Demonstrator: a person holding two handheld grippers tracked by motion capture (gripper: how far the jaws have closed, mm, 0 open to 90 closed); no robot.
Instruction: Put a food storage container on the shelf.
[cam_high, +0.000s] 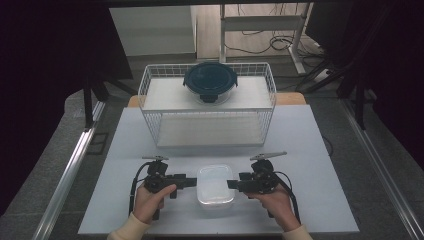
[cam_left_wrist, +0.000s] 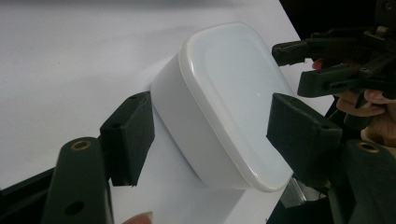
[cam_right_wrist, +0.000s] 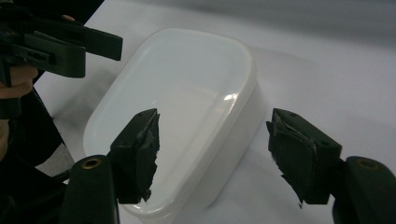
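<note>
**Desk:** What am I looking at on the table?

**Me:** A white lidded container (cam_high: 215, 186) on the pale table (cam_high: 310, 150), near my edge, with my two hands closing in from either side. My left gripper (cam_high: 192, 181) comes at its left end, my right gripper (cam_high: 232, 184) at its right end.

**Desk:** Do you have hold of it?

**Me:** No. In the left gripper view the container (cam_left_wrist: 224, 102) lies between my jaws, which stand partly open around its near end, gaps showing at both pads. In the right gripper view the box (cam_right_wrist: 182, 112) sits partly between the worn pads; one overlaps the lid, the other stands clear of the side wall.

**Desk:** And behind?

**Me:** A white wire basket (cam_high: 150, 95) at the far side, well apart from the box, with a dark round lidded bowl (cam_high: 210, 81) on its upper shelf.
</note>
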